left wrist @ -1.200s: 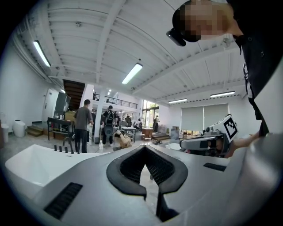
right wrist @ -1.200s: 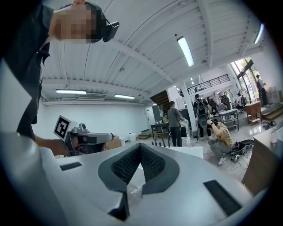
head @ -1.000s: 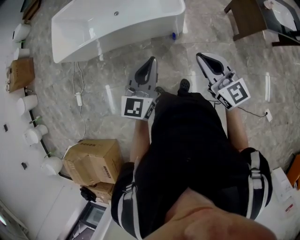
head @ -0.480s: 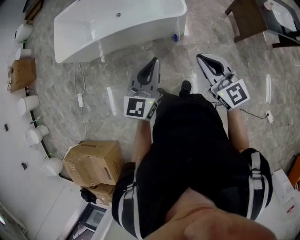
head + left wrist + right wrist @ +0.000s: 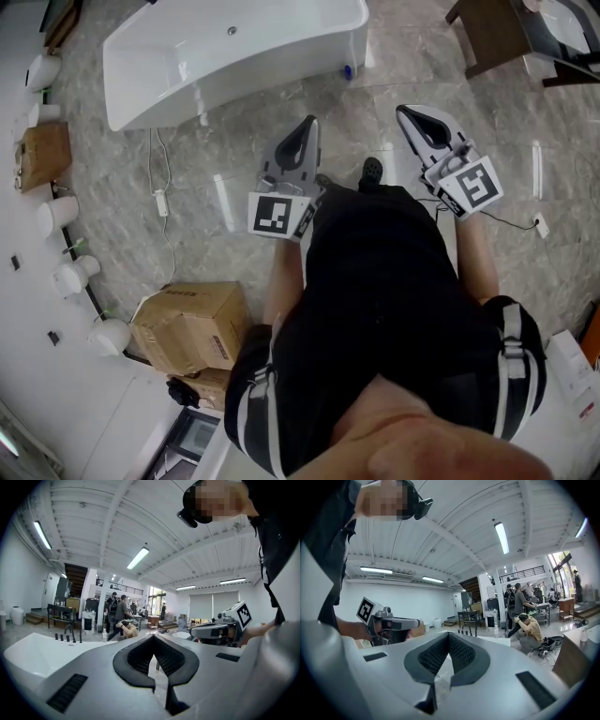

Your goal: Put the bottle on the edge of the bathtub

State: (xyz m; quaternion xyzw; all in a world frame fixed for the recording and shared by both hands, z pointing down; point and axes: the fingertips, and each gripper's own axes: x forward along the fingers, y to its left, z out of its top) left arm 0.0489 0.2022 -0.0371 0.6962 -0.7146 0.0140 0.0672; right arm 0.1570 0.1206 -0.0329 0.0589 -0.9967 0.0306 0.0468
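**No change, nothing gripped**

Kept still over the last second, so no gain for the task. Left hand-held gripper (image 5: 307, 122) and right hand-held gripper (image 5: 405, 112) both pressed together, empty. Bathtub (image 5: 262, 70) at 11 o'clock. Bottle (image 5: 104, 635) upright at its right end; on the edge or behind it, impossible to tell. Counted: two hand-held grippers, one bathtub, one bottle.

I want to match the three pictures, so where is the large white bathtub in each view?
Head view: large white bathtub, top left.
Left gripper view: lower left.
Right gripper view: only a white strip near the centre.
Shared landmark: small black taps on its rim, seen in both gripper views.
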